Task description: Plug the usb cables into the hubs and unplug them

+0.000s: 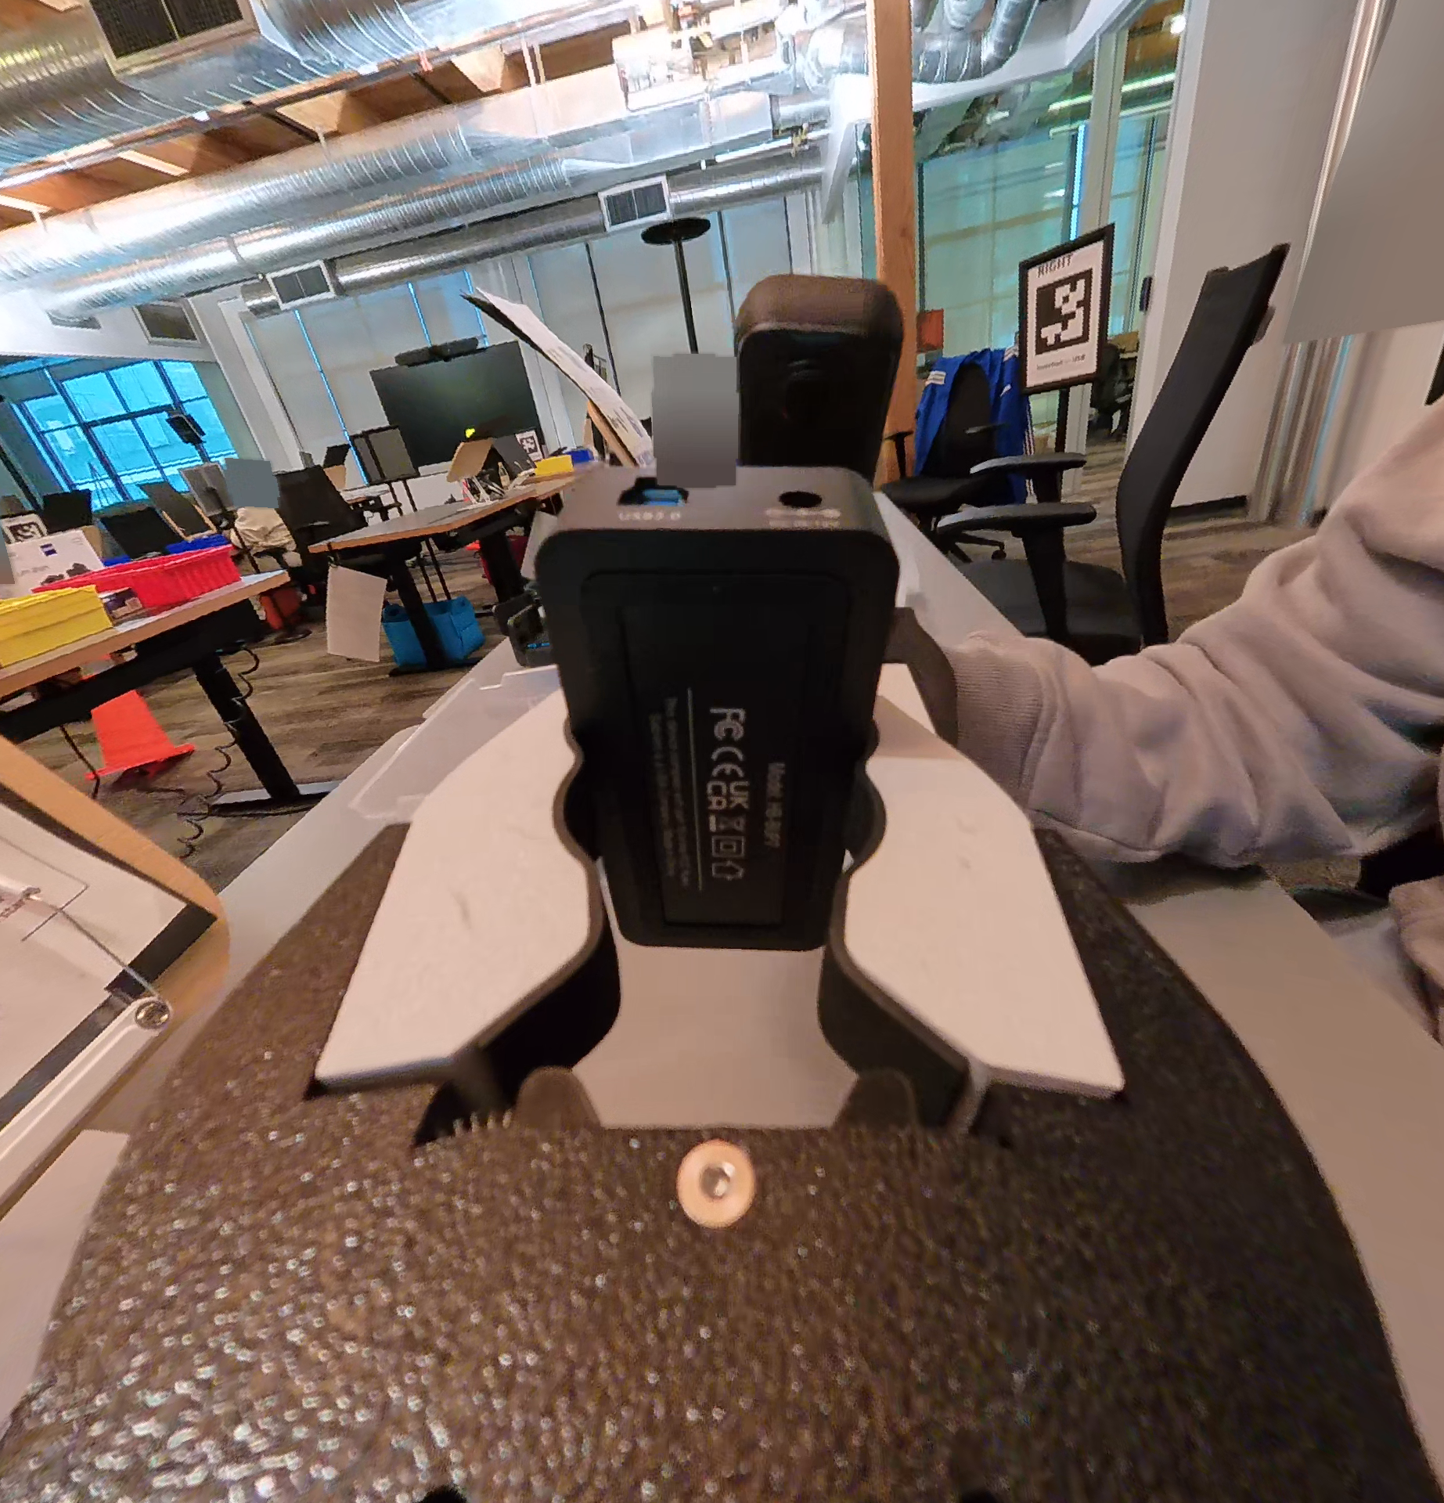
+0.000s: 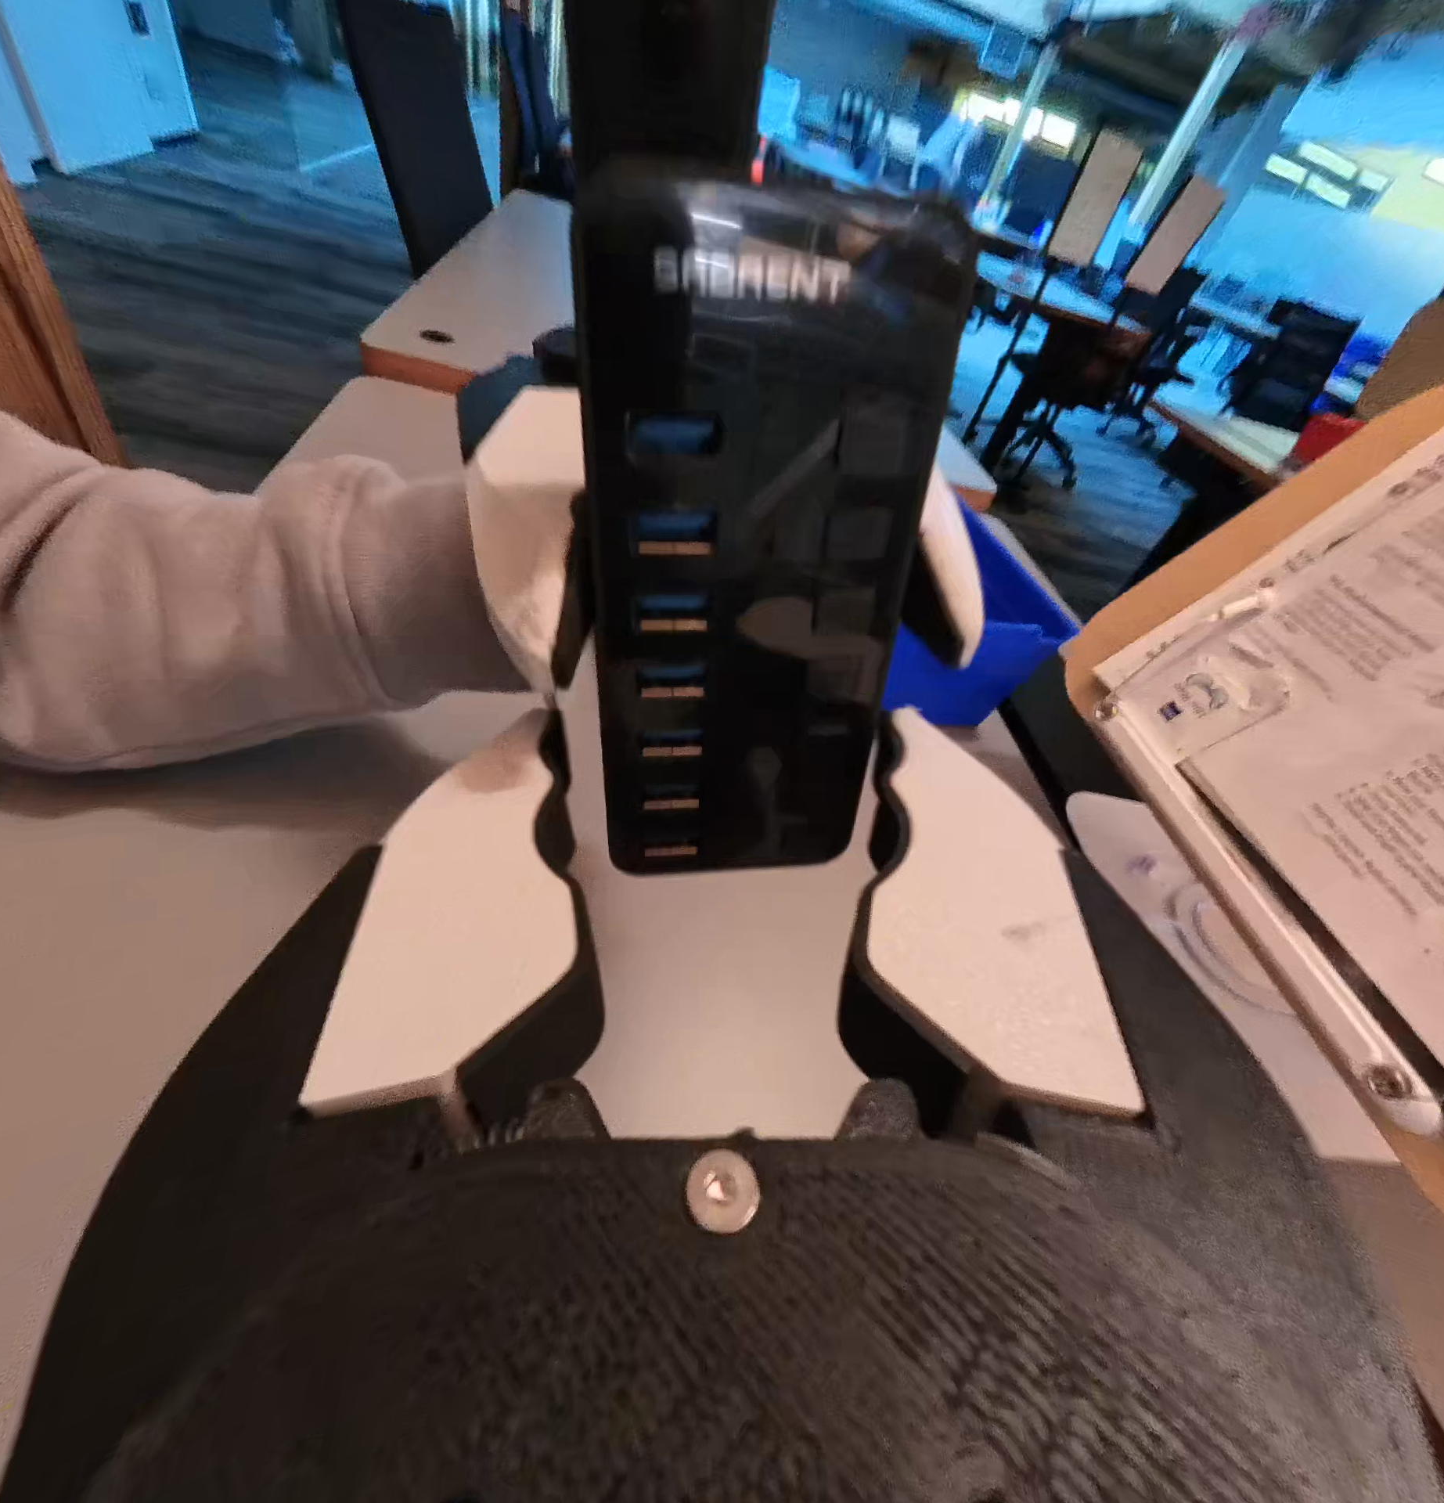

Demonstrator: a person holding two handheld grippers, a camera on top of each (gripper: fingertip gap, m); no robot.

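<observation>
Hub (image 1: 722, 716) sits clamped between the white fingers (image 1: 491, 878) of the left gripper (image 1: 720, 805), underside label facing the left wrist camera, long axis pointing away along the fingers. Far end face of this black hub shows one blue USB port (image 1: 655, 494) and a round socket (image 1: 801, 502) beside it; both look empty. Beyond the hub's far end stands a dark rounded block (image 1: 820, 374), partly hidden by it; what it is cannot be told. Person's grey sleeve (image 1: 1239, 699) enters from the right, above the pale desk (image 1: 1287, 960). Right wrist view is motion-blurred: a long glossy black hub (image 2: 743, 520) with a column of blue ports (image 2: 676, 529) down its left side stands up between the right gripper's fingers (image 2: 458, 903). Right gripper (image 2: 722, 781) has its fingers pressed against both lower flanks of that hub, closed on it. Higher up, a second pair of white fingers (image 2: 519, 520) flanks the same hub, with a grey sleeve (image 2: 214, 602) behind them at left. Blue bin (image 2: 970, 659) lies just right of the hub, on the desk (image 2: 133, 895). Board with printed sheets (image 2: 1336, 732) fills the right edge. No cable is seen in any port in either view.
</observation>
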